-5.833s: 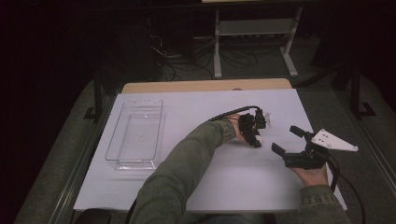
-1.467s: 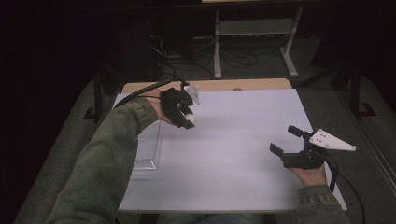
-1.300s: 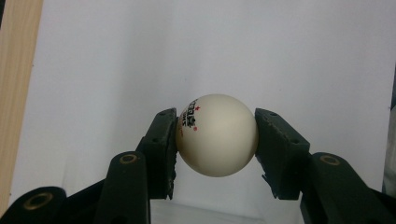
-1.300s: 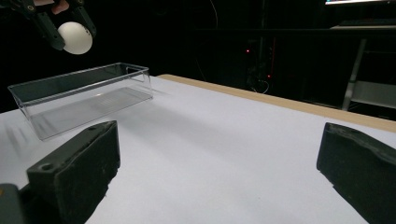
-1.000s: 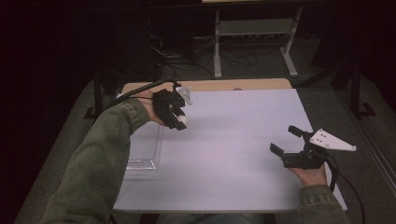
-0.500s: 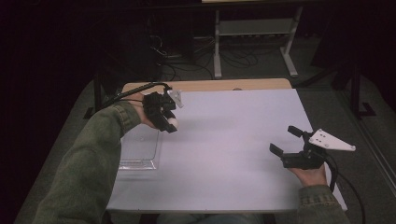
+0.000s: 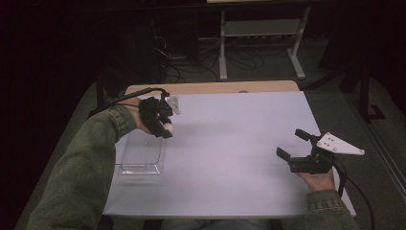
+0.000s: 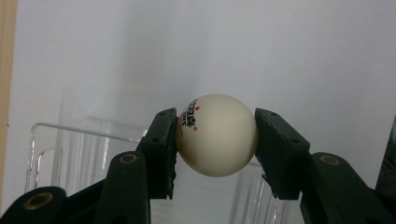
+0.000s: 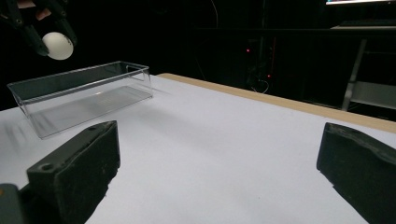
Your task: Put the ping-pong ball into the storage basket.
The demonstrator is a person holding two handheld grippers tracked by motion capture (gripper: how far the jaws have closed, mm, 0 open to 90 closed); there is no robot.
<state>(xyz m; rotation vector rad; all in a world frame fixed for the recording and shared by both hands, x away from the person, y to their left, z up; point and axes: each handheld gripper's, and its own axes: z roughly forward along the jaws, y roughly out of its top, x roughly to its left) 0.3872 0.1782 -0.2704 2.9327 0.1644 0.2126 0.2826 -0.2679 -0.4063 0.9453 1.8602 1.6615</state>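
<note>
If your left tongs (image 8: 215, 140), clamping the ball (image 8: 217, 135), release beside the tray (image 7: 140, 154), it rolls off the counter (image 7: 230, 158); right tongs (image 7: 297, 146) gape empty.

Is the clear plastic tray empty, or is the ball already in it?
Empty. The clear tray shows a bare floor, and the white ball is clamped in the left gripper, held above the tray.

In the high view we see the left gripper (image 7: 160, 125) and sleeve covering part of the clear tray (image 7: 139, 158); the ball (image 7: 168, 128) is too small to read. In the left gripper view the ball's (image 8: 217, 135) print is partly hidden by a pad, and the tray (image 8: 70, 154) runs off the bottom edge. The counter's (image 7: 230, 158) near edge is hidden behind the forearms.
</note>
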